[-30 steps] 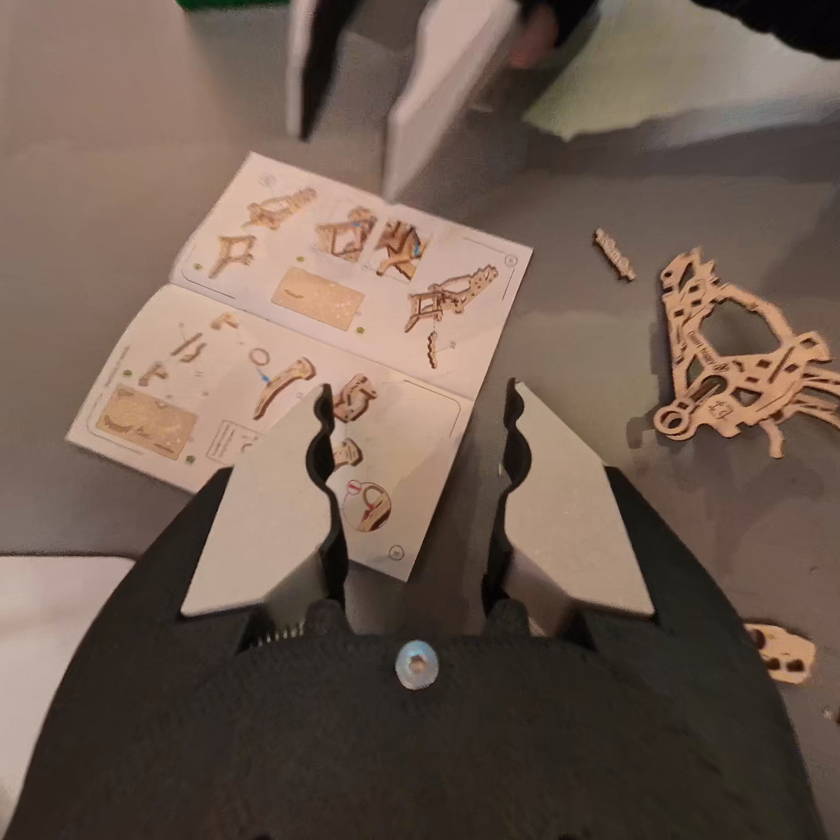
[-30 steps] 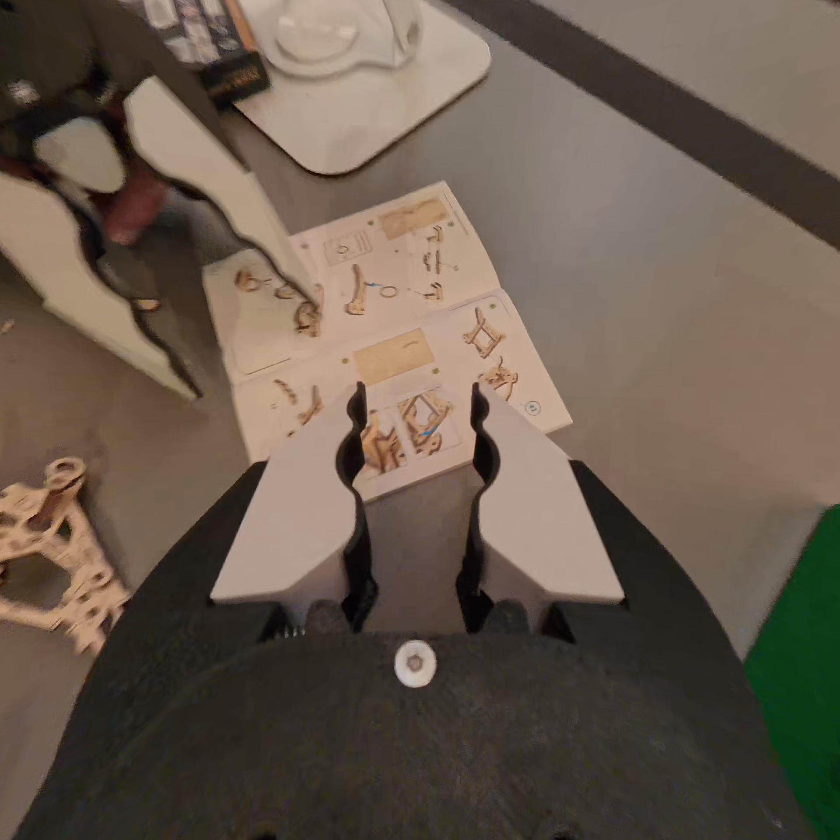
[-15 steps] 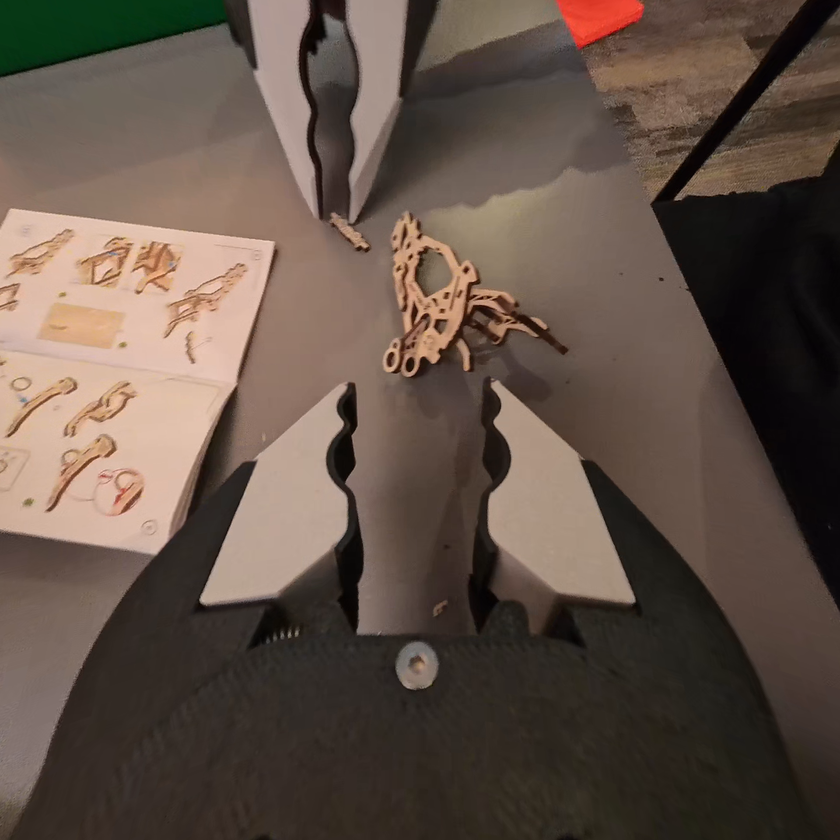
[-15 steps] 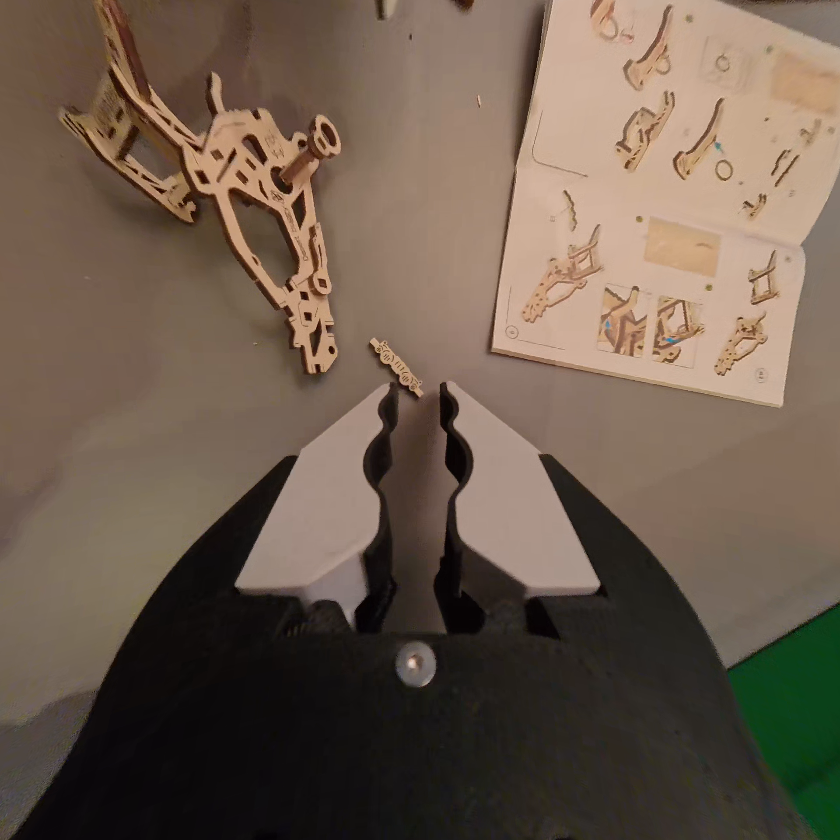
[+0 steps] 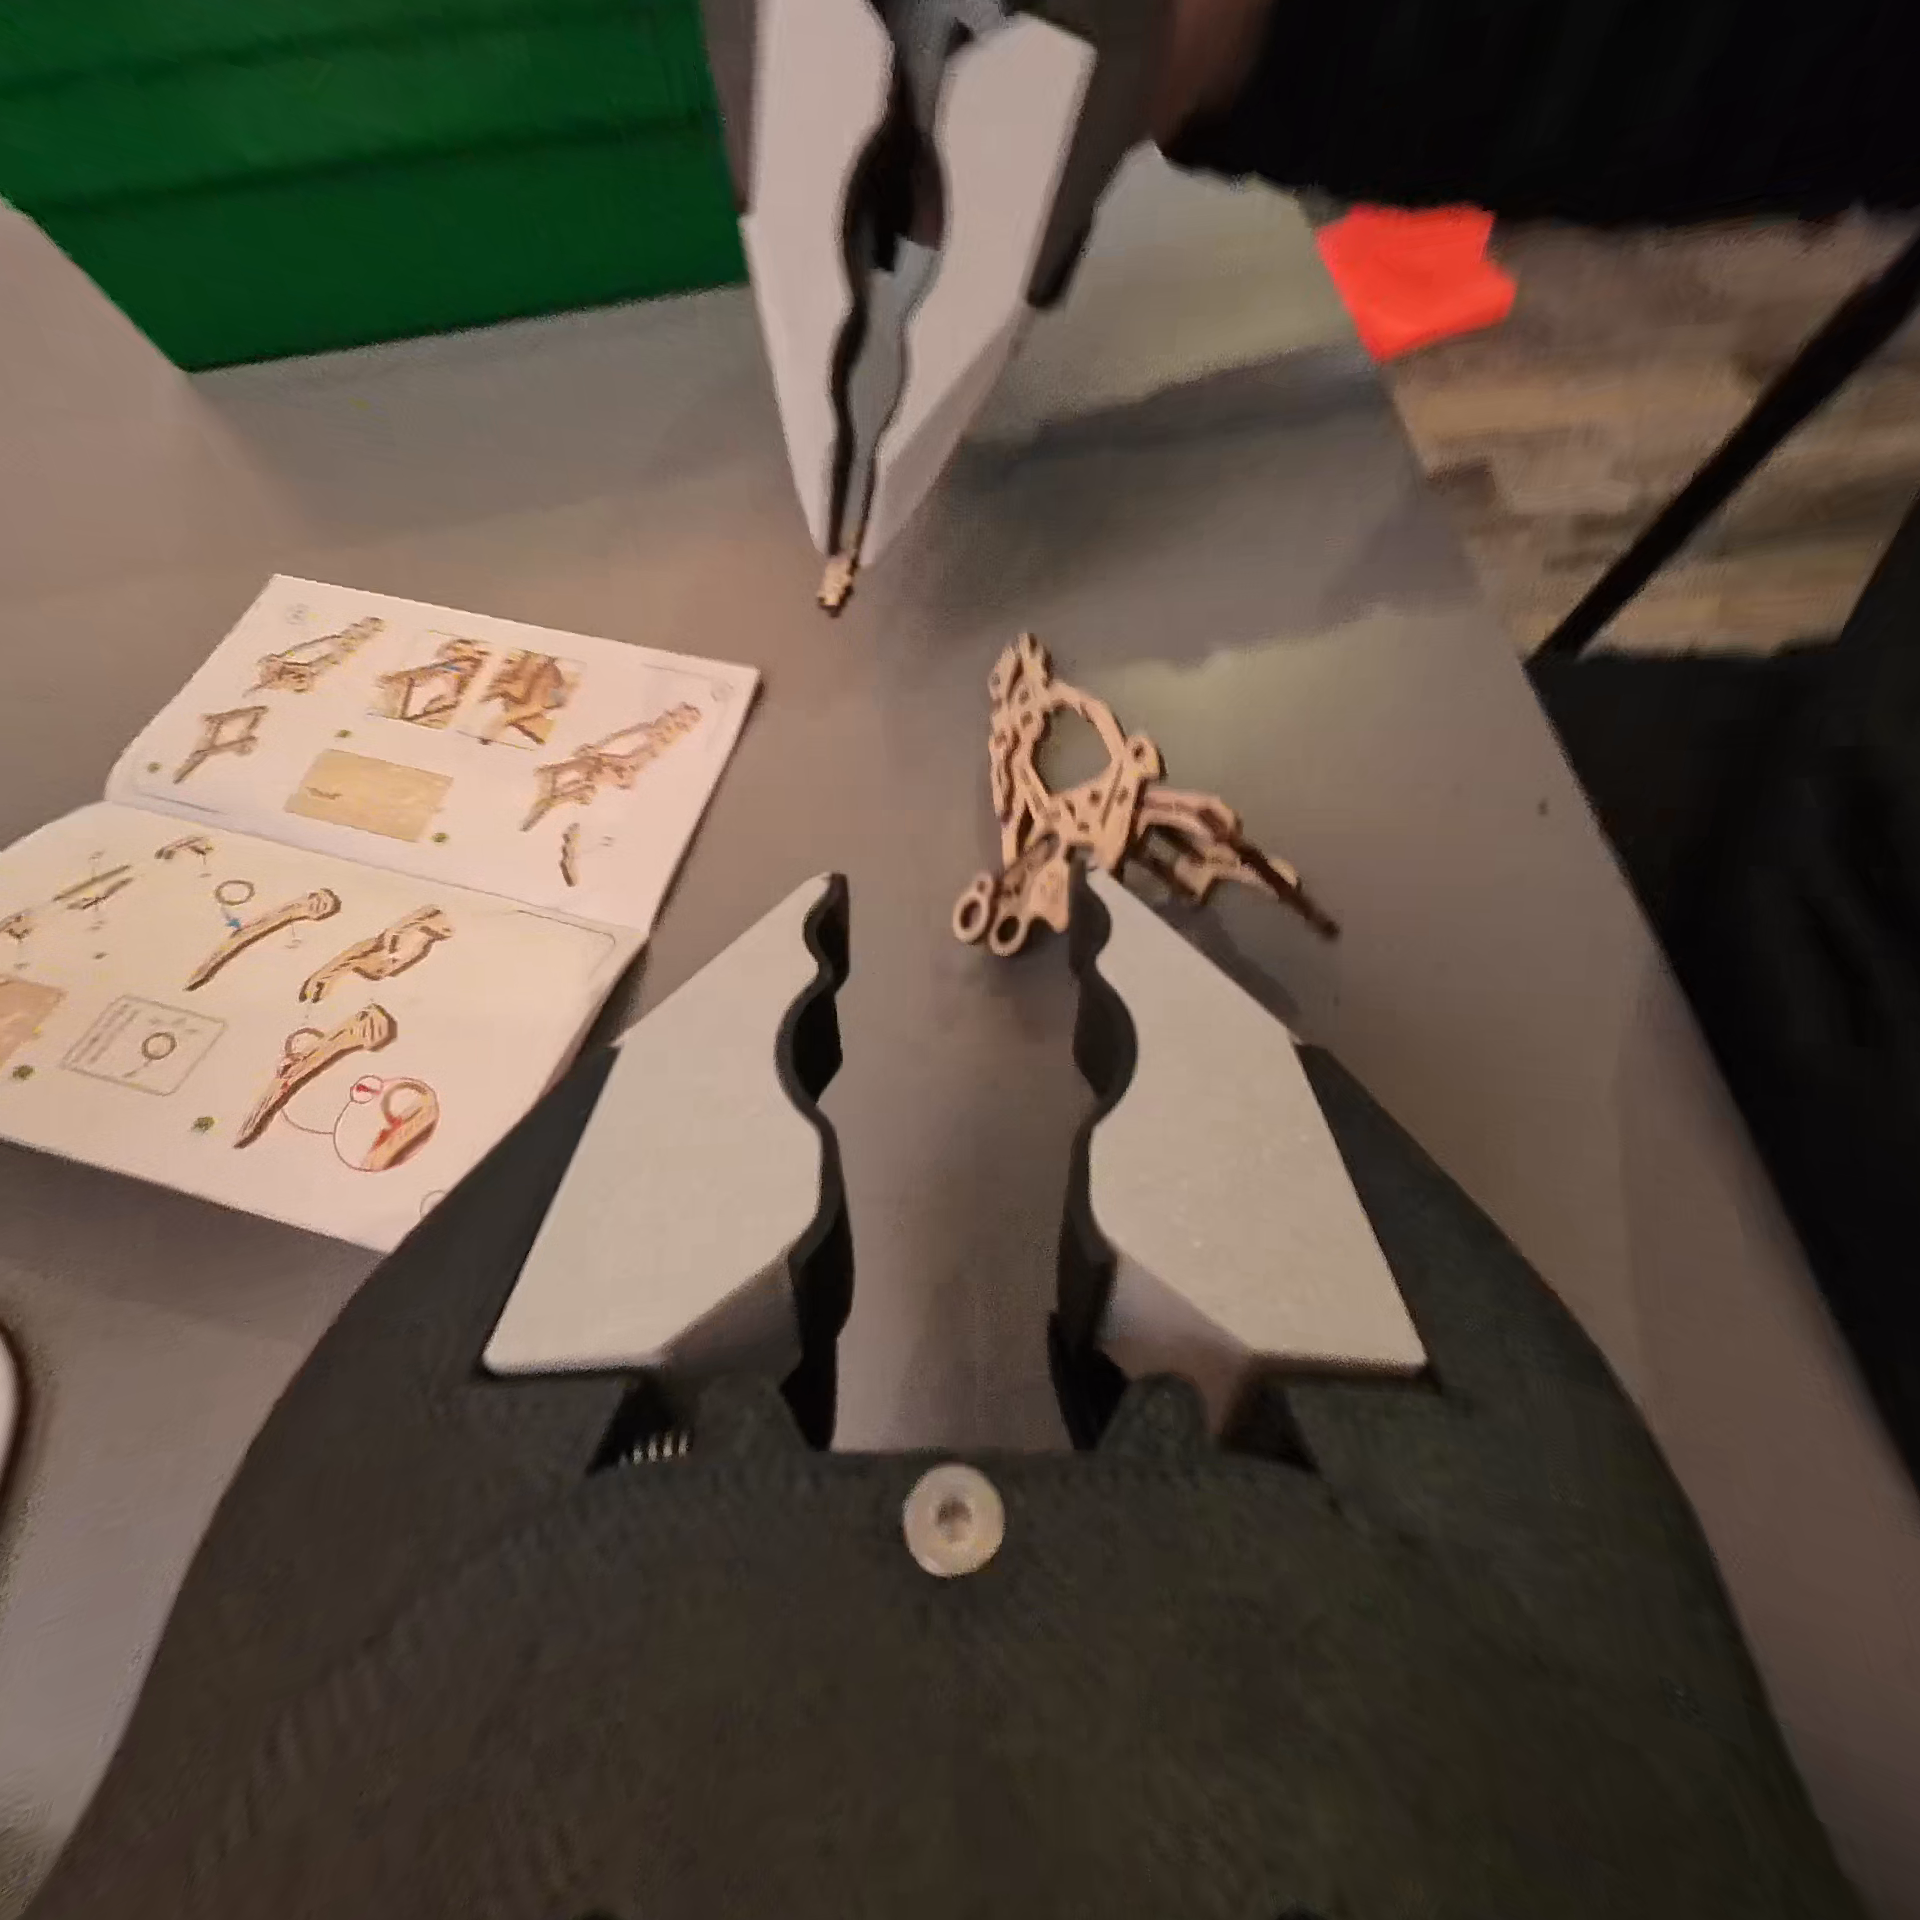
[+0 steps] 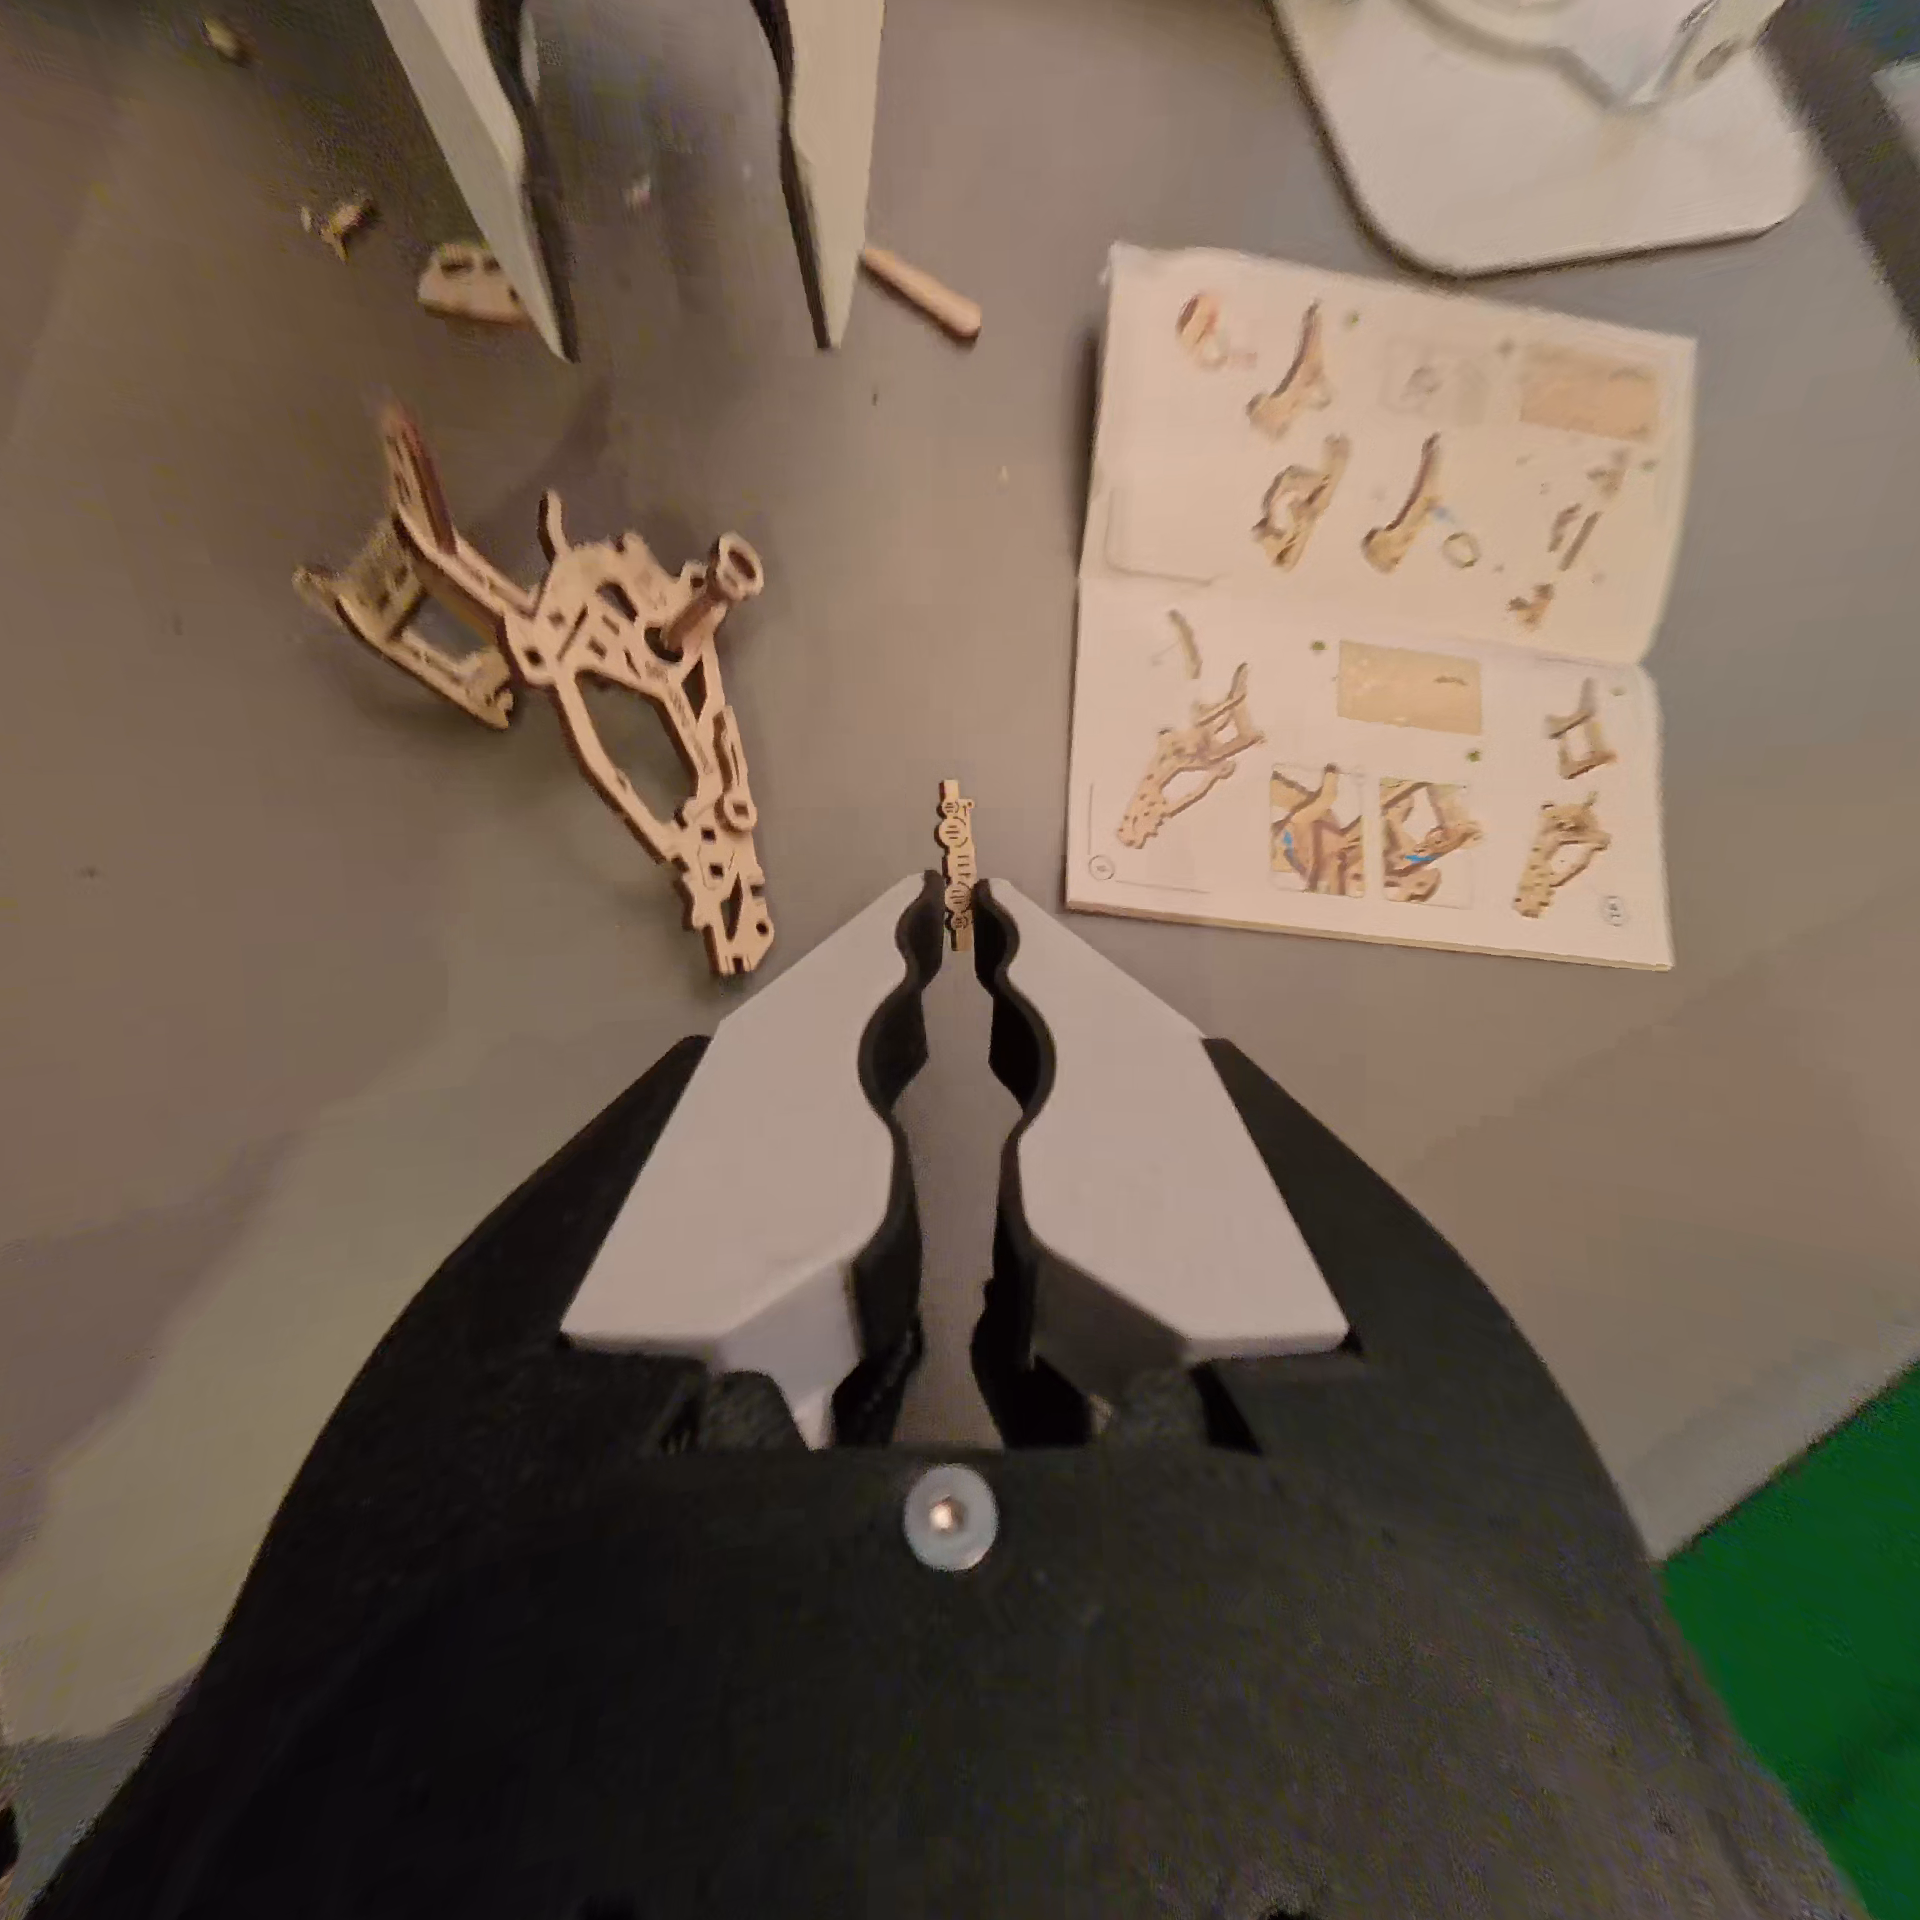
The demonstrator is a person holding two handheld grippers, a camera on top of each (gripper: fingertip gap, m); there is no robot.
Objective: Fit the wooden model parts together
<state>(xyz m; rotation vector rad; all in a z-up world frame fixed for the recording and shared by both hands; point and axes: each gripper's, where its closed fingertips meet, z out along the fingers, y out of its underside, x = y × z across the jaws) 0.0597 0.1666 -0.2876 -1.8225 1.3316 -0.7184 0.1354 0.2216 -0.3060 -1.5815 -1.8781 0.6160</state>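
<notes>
A partly built wooden model (image 6: 582, 665) lies on the grey table (image 6: 208, 1039), left of my right gripper (image 6: 961, 888). The right gripper is shut on a small notched wooden strip (image 6: 958, 862), held upright above the table. In the left wrist view the right gripper (image 5: 844, 545) hangs at the far side with the strip (image 5: 836, 587) sticking out of its tips. My left gripper (image 5: 956, 894) is open and empty. Its right fingertip (image 5: 1086, 904) is just in front of the model (image 5: 1081, 810). In the right wrist view the left gripper (image 6: 691, 348) stands open beyond the model.
An open instruction booklet (image 6: 1371, 623) lies on the table; it also shows in the left wrist view (image 5: 364, 862). Loose wooden bits (image 6: 468, 286) and a small stick (image 6: 920, 291) lie near the left gripper. A white base (image 6: 1538, 135) stands at the far right. The table edge (image 5: 1621, 935) runs along the right.
My right gripper has shut on the small strip and lifted it off the table. My left gripper has drawn closer to the model and stays open.
</notes>
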